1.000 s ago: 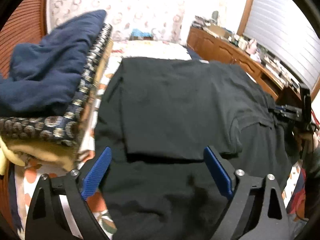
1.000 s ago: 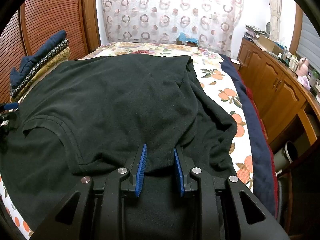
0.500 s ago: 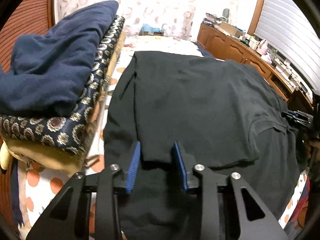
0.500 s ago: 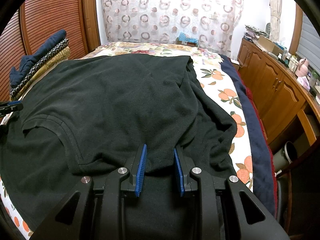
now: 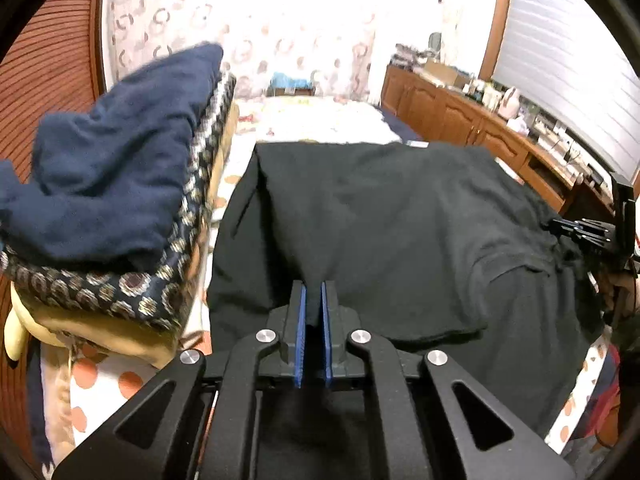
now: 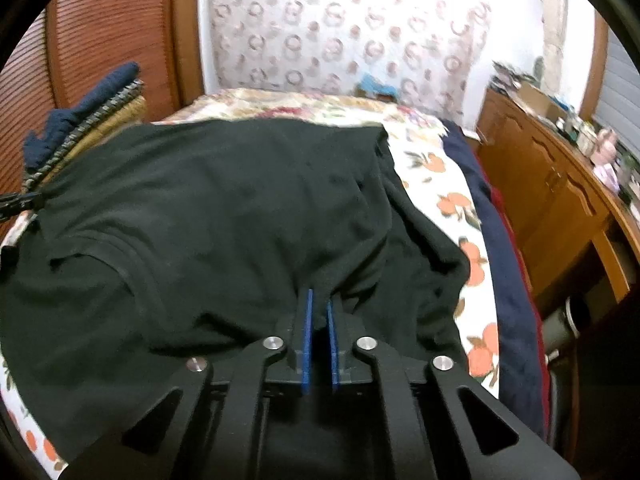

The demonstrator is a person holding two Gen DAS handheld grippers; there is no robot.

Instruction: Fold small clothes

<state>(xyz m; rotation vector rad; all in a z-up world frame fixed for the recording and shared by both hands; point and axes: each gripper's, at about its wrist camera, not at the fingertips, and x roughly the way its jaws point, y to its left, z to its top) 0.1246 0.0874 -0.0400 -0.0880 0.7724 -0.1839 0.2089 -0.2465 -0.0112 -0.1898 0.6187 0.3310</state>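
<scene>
I am pinching the near edge of the black shirt [image 5: 392, 232] with both claws at once, so the grasp for the next fold looks made. The left claw [image 5: 313, 292] is pressed together on a bunch of the dark cloth, and the right claw [image 6: 319, 304] is likewise clamping a gathered ridge of it. The shirt is lying spread over the bed [image 6: 436, 184], its far part already doubled over, and it is reaching from my claws away toward the headboard end. In the left view I am seeing the right claw out at the shirt's far right edge, so the two grips are standing well apart along the same hem. Next I am judging that both claws need to lift together and carry the edge forward evenly, keeping the cloth taut between them. The stack of folded blankets [image 5: 112, 184] is sitting just beside the shirt's left side.
</scene>
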